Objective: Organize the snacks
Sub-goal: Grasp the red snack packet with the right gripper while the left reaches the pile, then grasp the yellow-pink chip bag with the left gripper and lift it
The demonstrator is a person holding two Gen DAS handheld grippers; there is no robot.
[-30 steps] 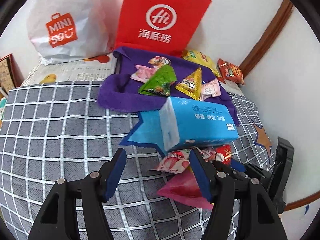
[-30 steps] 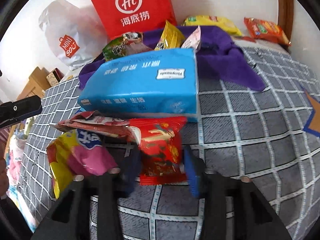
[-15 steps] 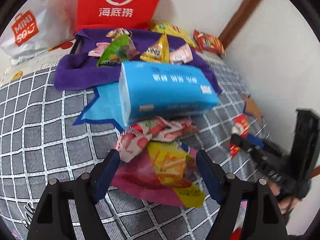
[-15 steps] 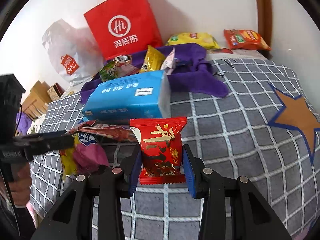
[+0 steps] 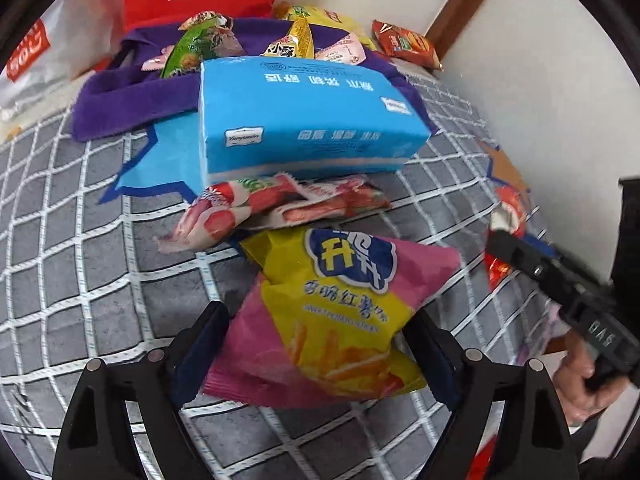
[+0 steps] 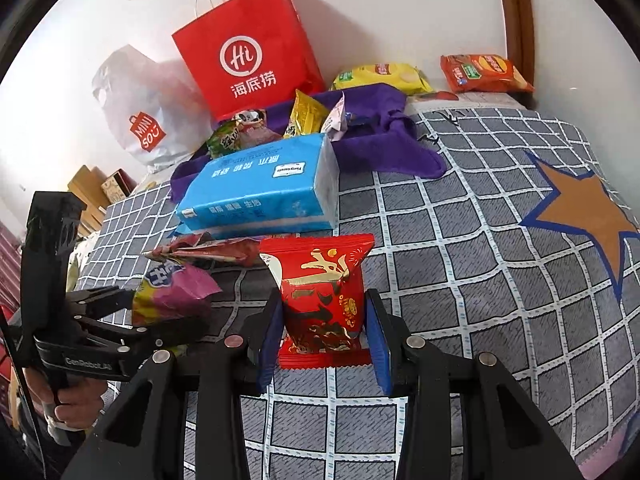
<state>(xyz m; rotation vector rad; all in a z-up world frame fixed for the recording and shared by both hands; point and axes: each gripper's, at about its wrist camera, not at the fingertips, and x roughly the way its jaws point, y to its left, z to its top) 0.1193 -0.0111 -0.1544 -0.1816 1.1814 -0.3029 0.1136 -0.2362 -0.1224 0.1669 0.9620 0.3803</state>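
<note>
Between the fingers of the right gripper [image 6: 324,342], a red snack packet [image 6: 320,292] stood upright, clamped on both sides by the blue pads [image 6: 378,344] at a narrow setting. The packet was raised clear of the grey checked bedcover [image 6: 460,280].

Between the fingers of the left gripper [image 5: 316,344], a pink-and-yellow chip bag [image 5: 336,312] lay on the bedcover [image 5: 80,280]. The jaws had just been opening and stood wide, one finger on each side of the bag's near end. Whether the pads touched the bag cannot be told; no squeeze was visible. In the right wrist view, the same bag [image 6: 172,292] appeared at the left gripper's tips [image 6: 132,312], to the left of the red packet.

Just beyond the left fingers, a strawberry-print wrapper [image 5: 248,208] lay flat, its far edge tucked under a blue tissue pack [image 5: 308,120]. The tissue pack [image 6: 260,188] rested partly on a blue star printed on the bedcover.

Beyond the tissue pack, a purple cloth [image 5: 132,100] carried several small snacks: a green packet [image 5: 192,48], a yellow triangular packet [image 5: 296,42] and a pale pink sachet [image 5: 340,50].

Farthest from the fingers, against the wall, stood a red paper bag [image 6: 248,52] and a white plastic bag [image 6: 140,116]. A yellow chip bag [image 6: 380,76] and an orange chip bag [image 6: 484,72] lay to the right of them.
</note>
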